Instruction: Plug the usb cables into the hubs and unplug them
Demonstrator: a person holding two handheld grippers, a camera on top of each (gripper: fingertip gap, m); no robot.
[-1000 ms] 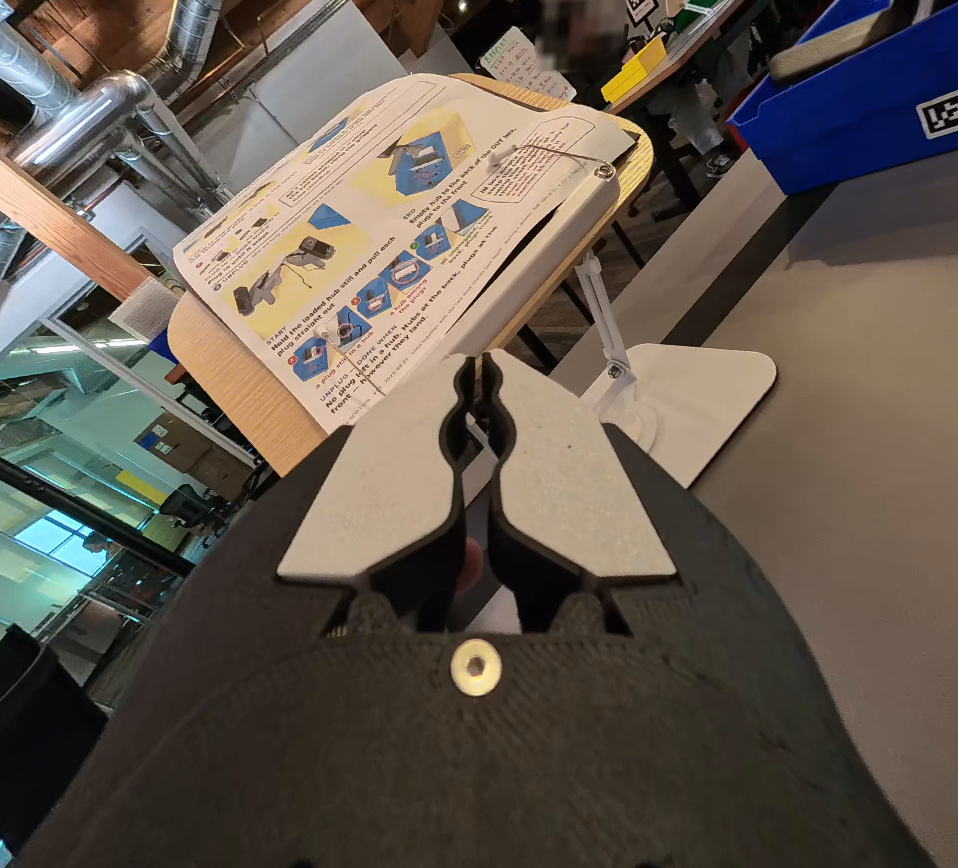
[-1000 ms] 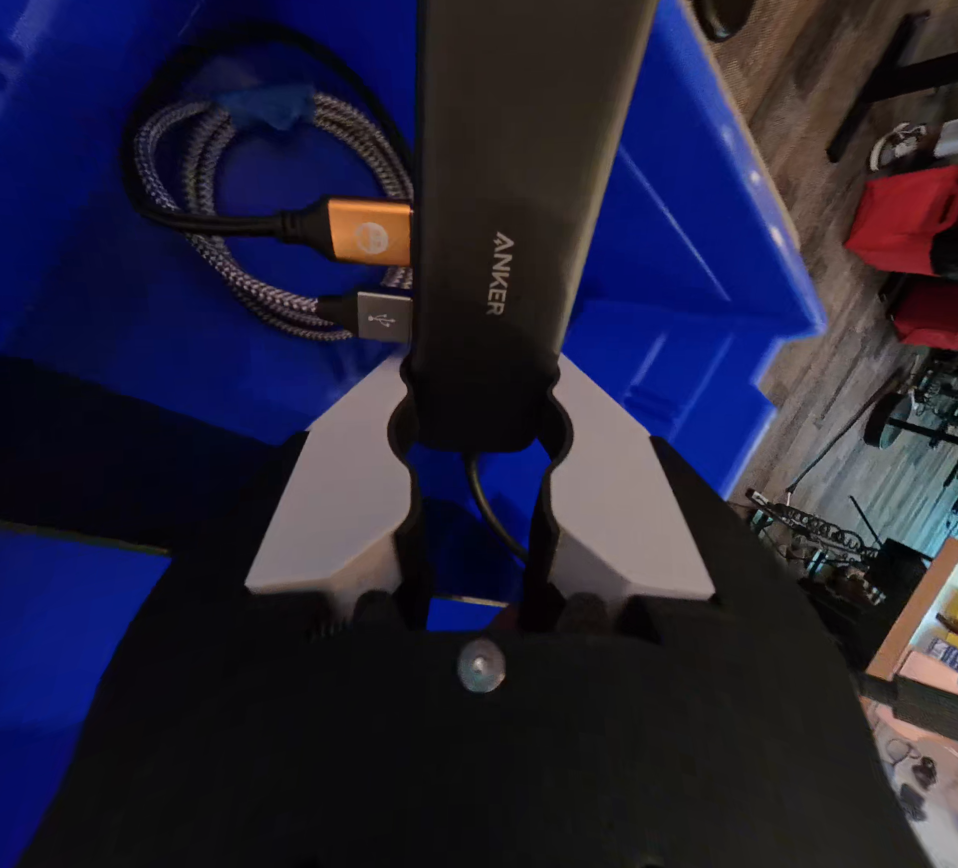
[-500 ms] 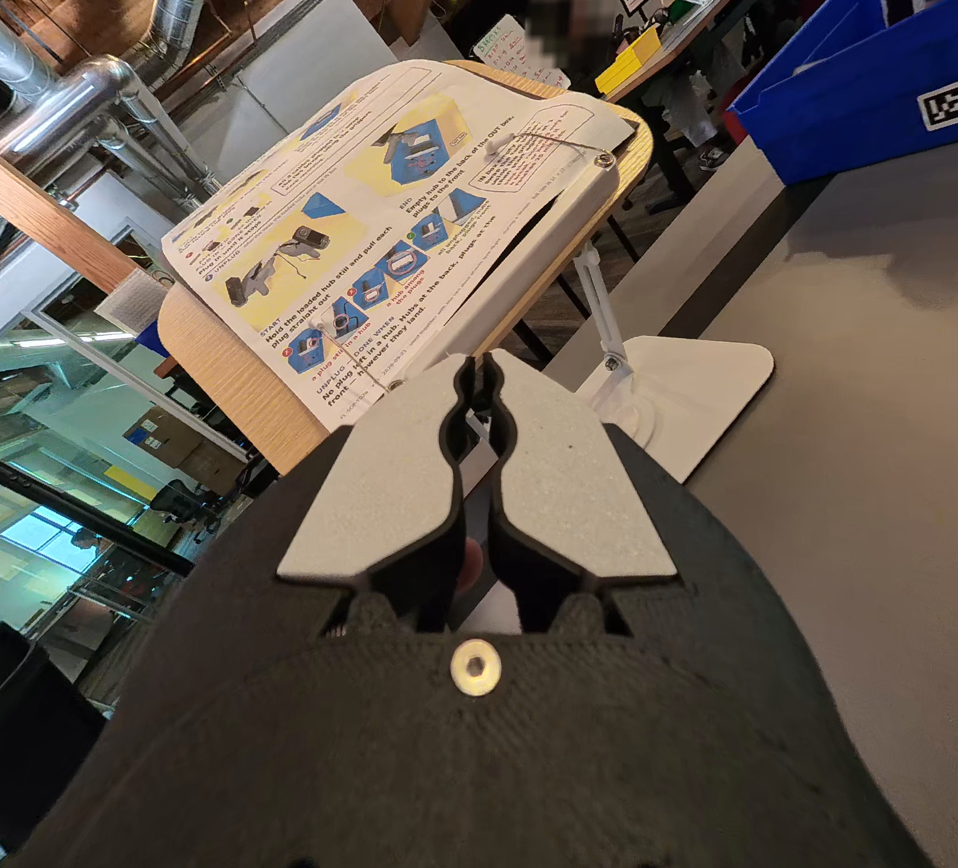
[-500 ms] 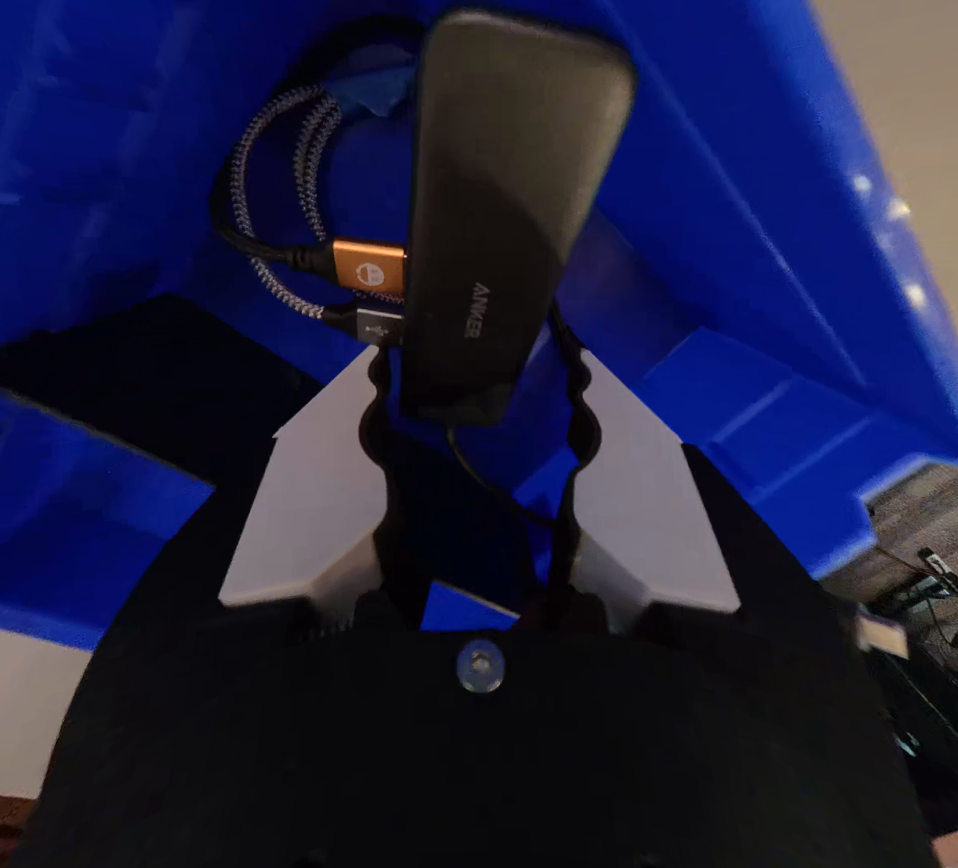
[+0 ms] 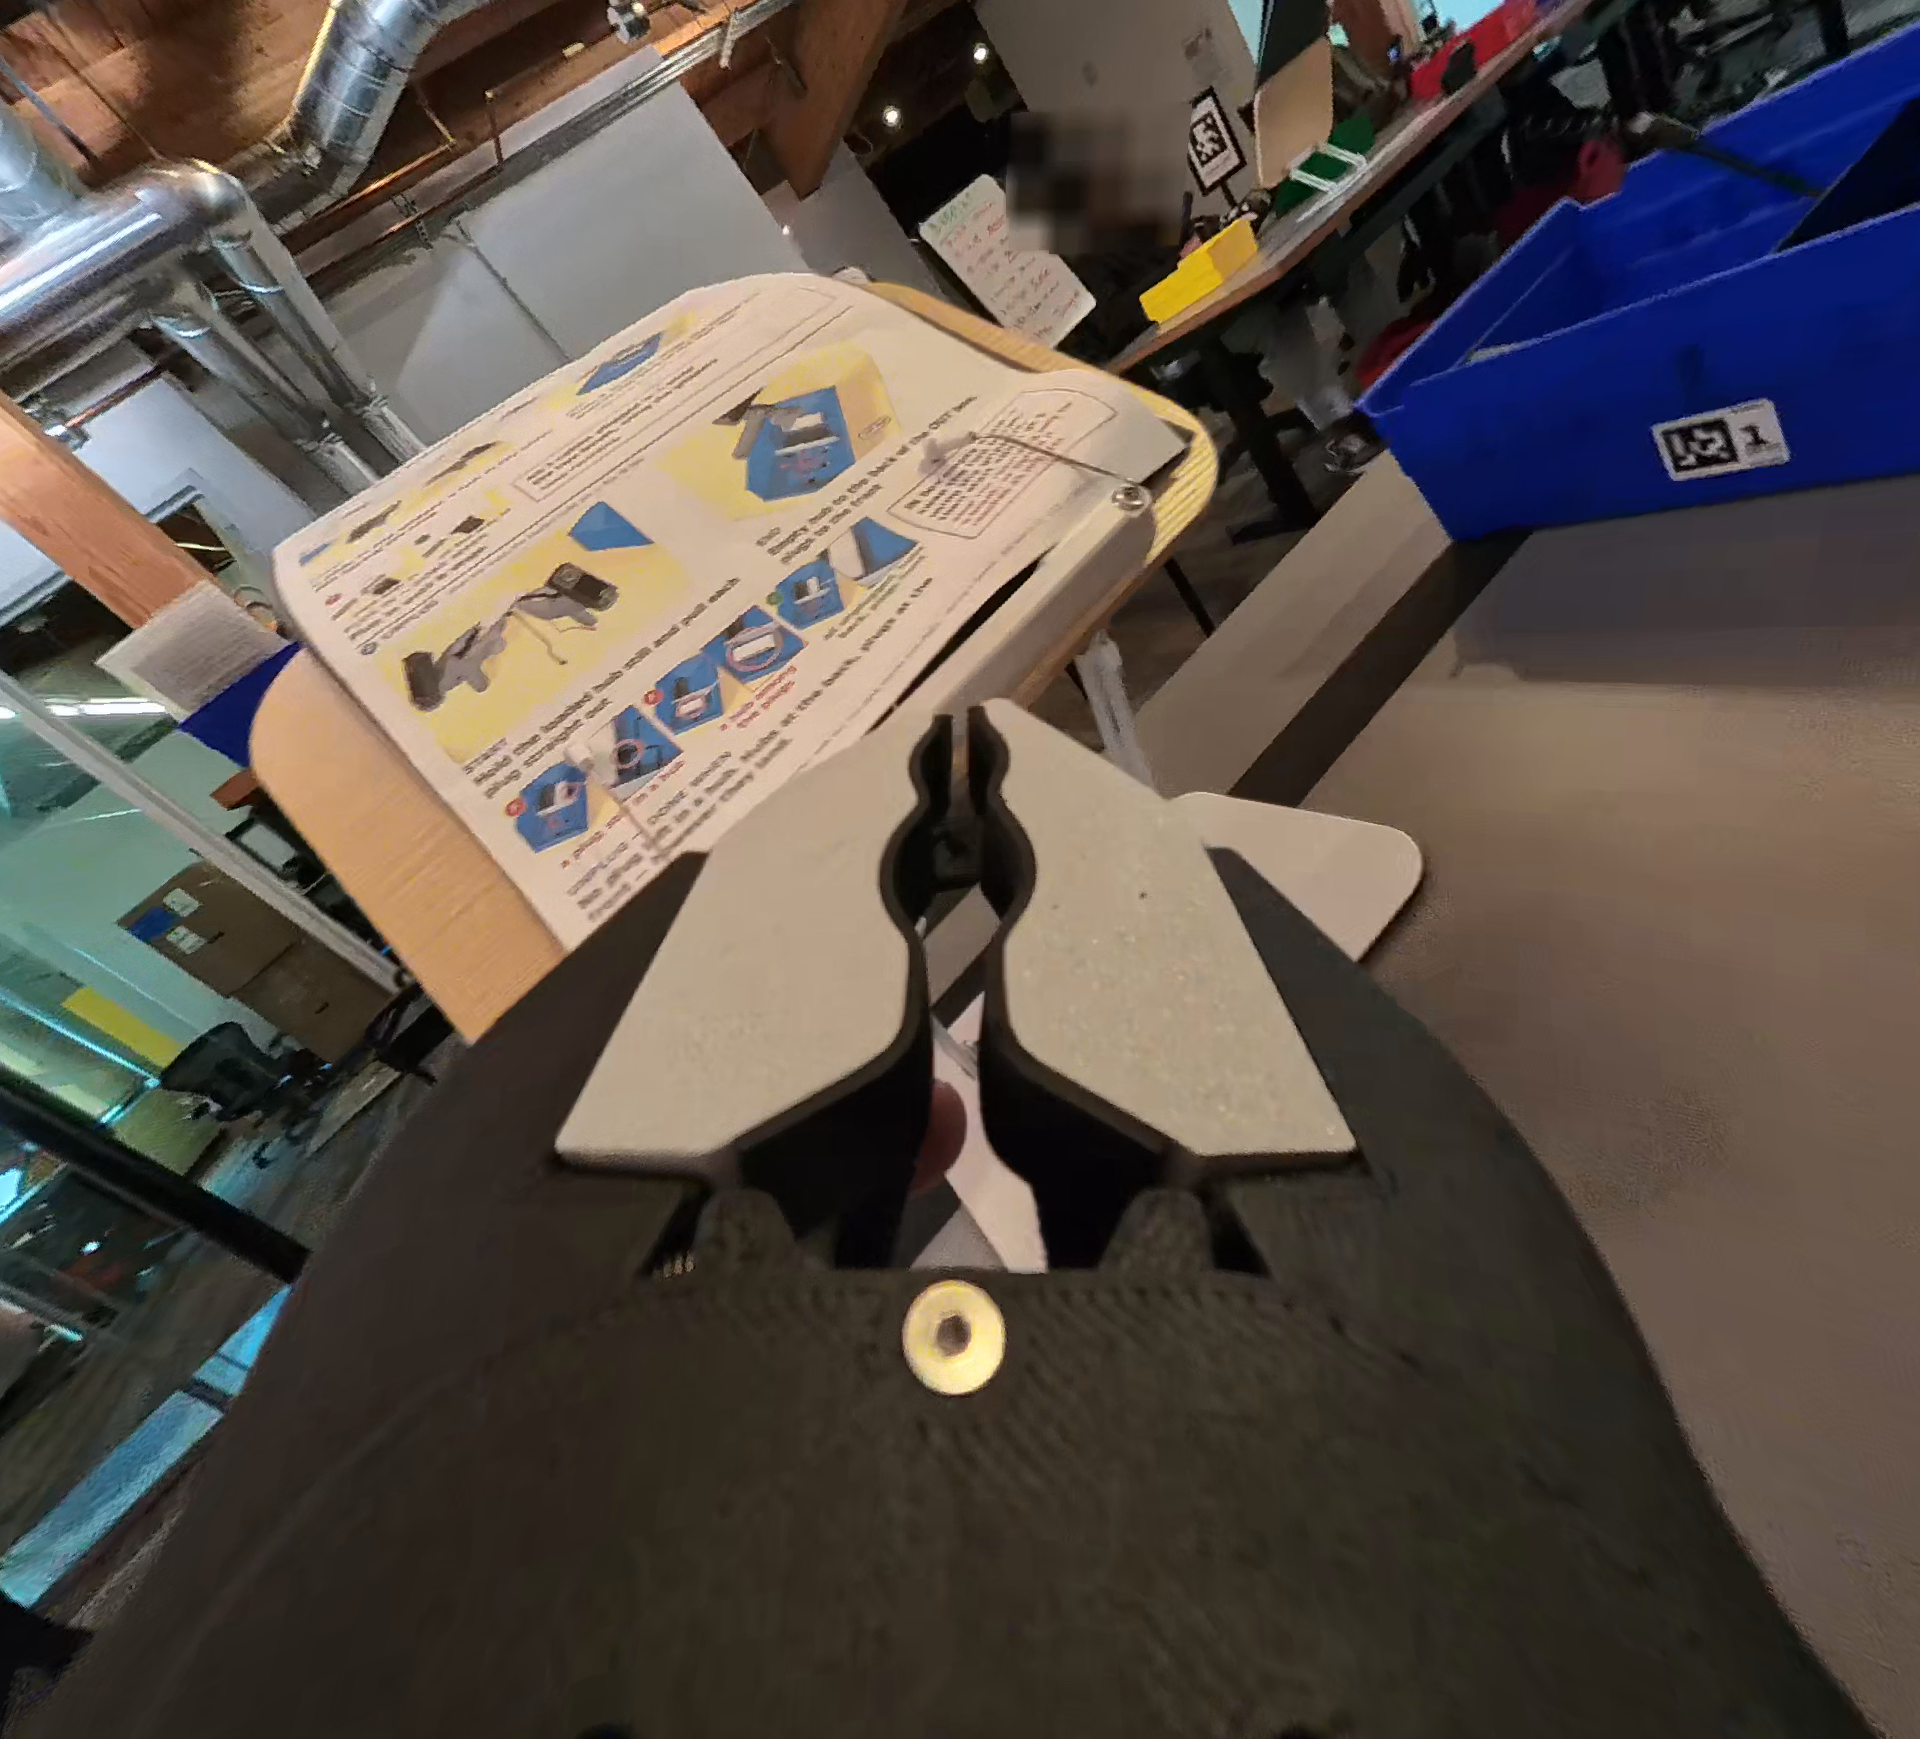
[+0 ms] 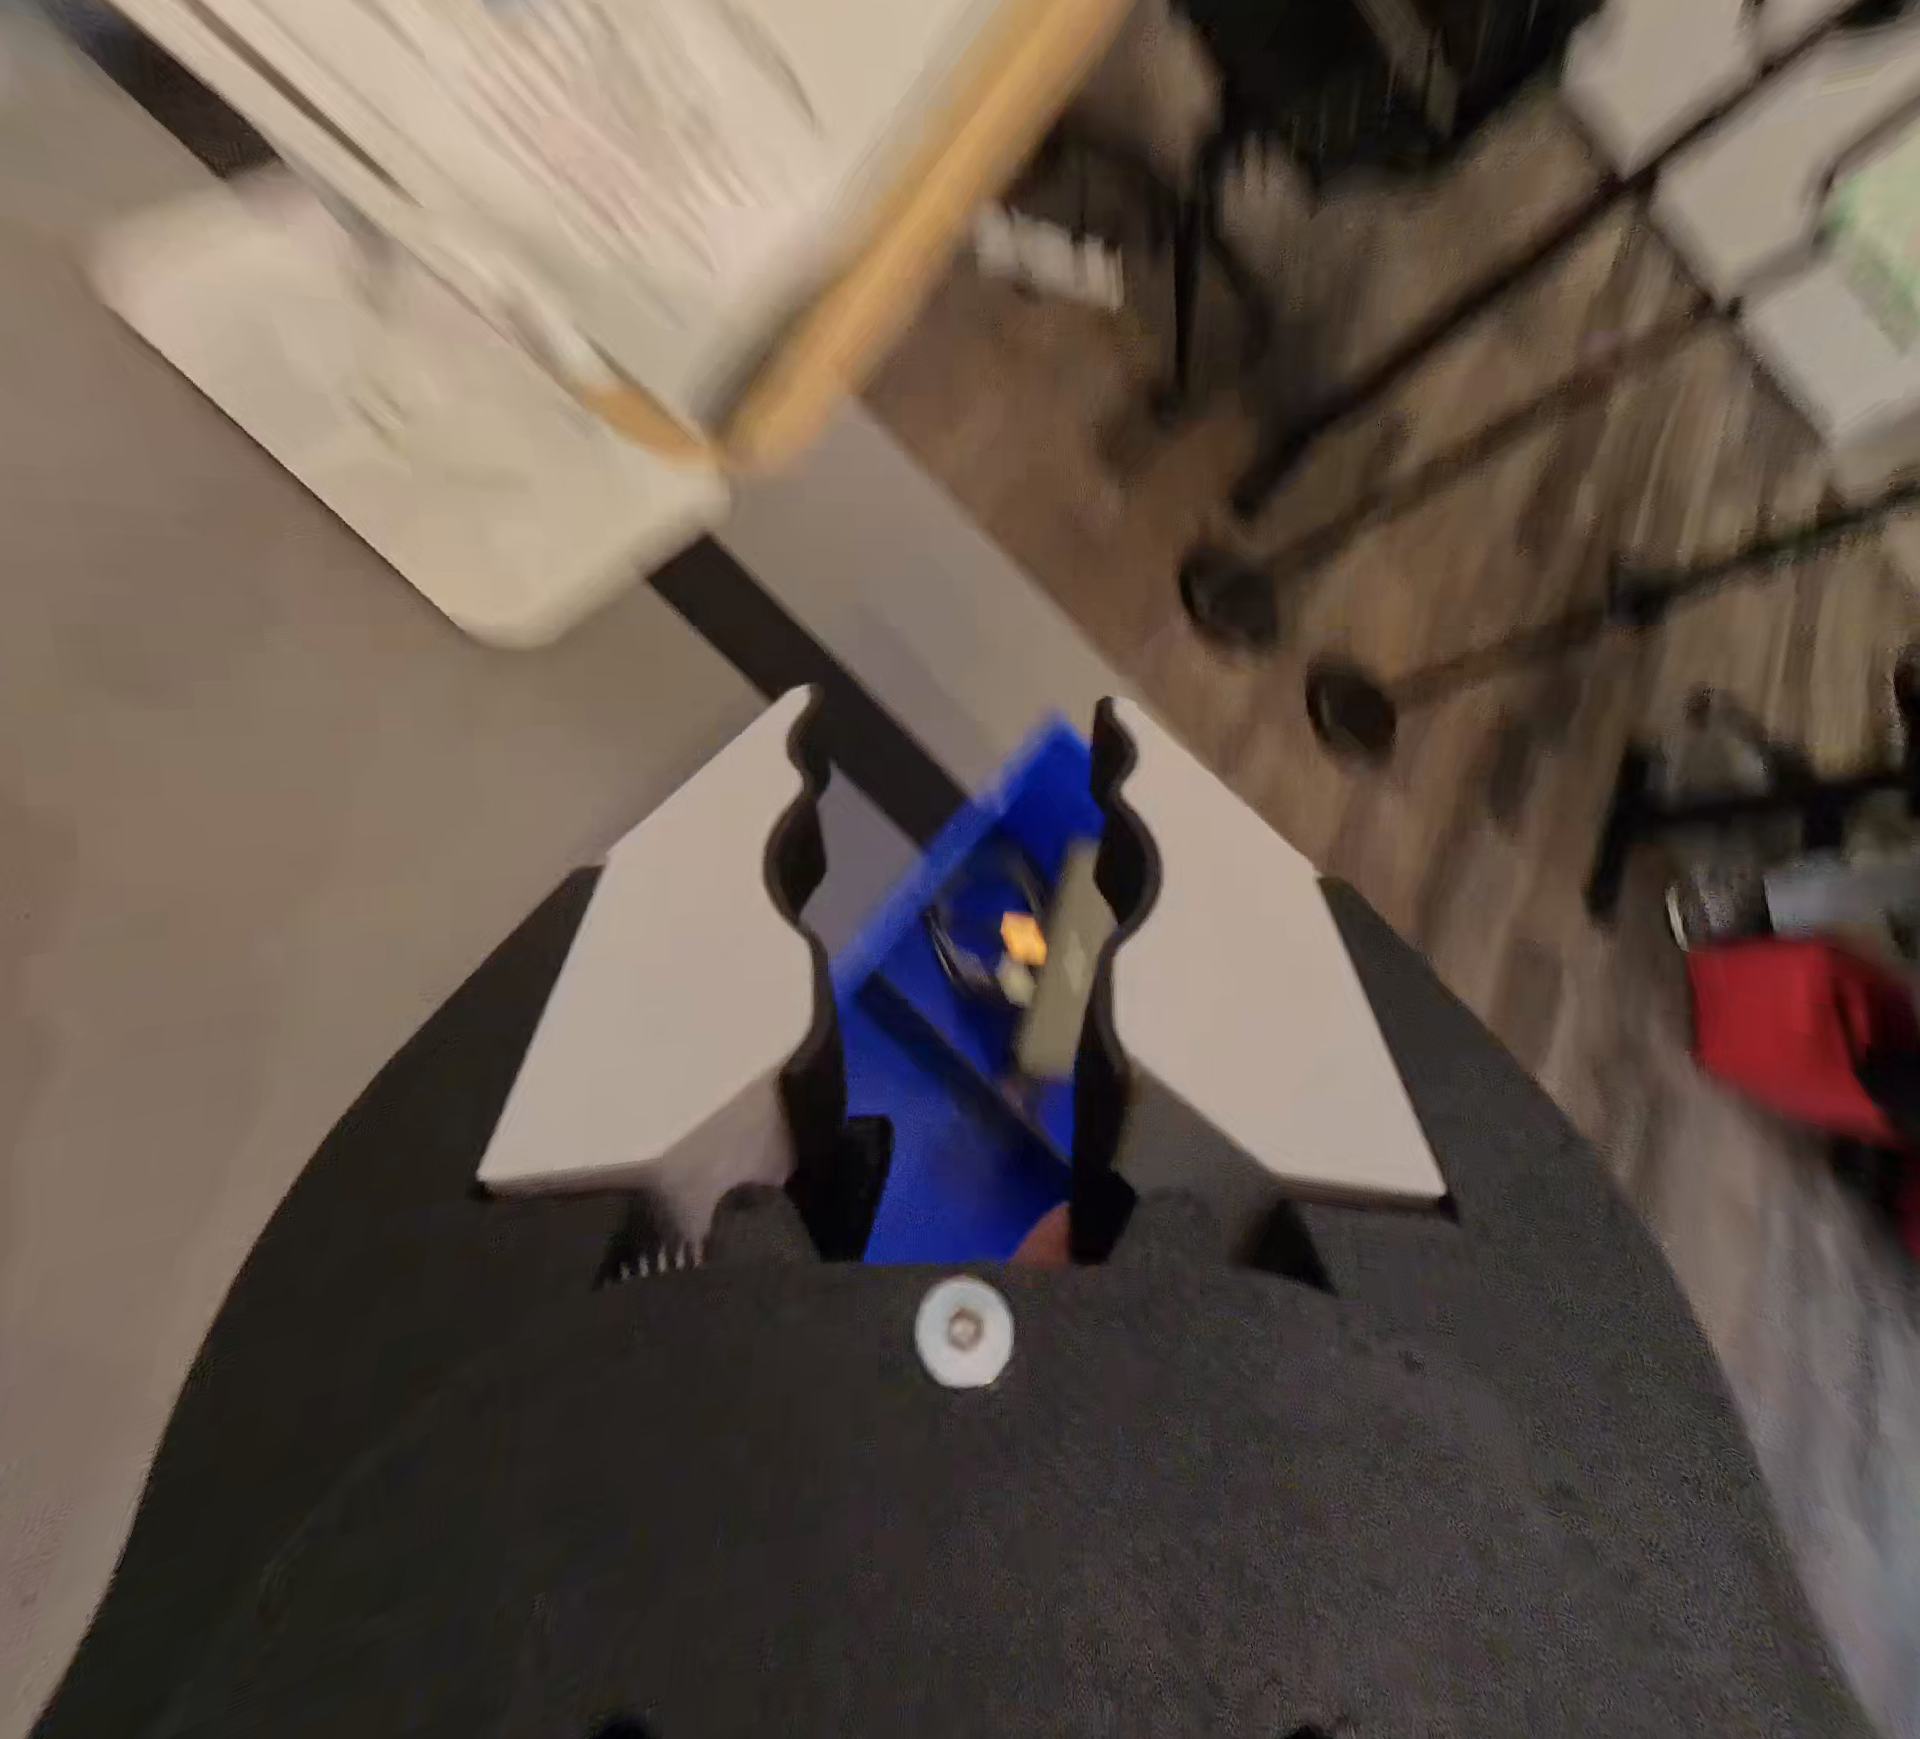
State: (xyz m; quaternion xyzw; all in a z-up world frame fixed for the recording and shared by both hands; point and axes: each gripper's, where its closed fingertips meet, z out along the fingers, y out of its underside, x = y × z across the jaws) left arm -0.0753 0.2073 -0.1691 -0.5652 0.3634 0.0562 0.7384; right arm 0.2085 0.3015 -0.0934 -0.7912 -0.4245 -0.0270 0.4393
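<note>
Below your right gripper [image 6: 956, 723], fingers wide and empty, the blue bin [image 6: 925, 910] holds the grey hub [image 6: 1065, 972] and orange-tipped cables [image 6: 1021, 936]; your left gripper [image 5: 958, 733] is pinched closed.

Motion blur smears nearly everything beyond the right gripper [image 6: 956, 713]: the paper stand [image 6: 582, 162] by the table's [image 6: 208, 858] far edge and the chair legs [image 6: 1455, 463] on the floor are streaks. Between its fingers [image 6: 665, 993], a blue bin [image 6: 935, 1139] shows only as a sliver, the grey hub [image 6: 1065, 972] and an orange plug [image 6: 1023, 936] inside it too small and soft to tell apart clearly. In the left wrist view, the blue bin [image 5: 1621, 401] is cut off by the picture's right edge, and the left gripper's fingers [image 5: 790, 962] hide the lower corner of the instruction sheet [image 5: 665, 609].
</note>
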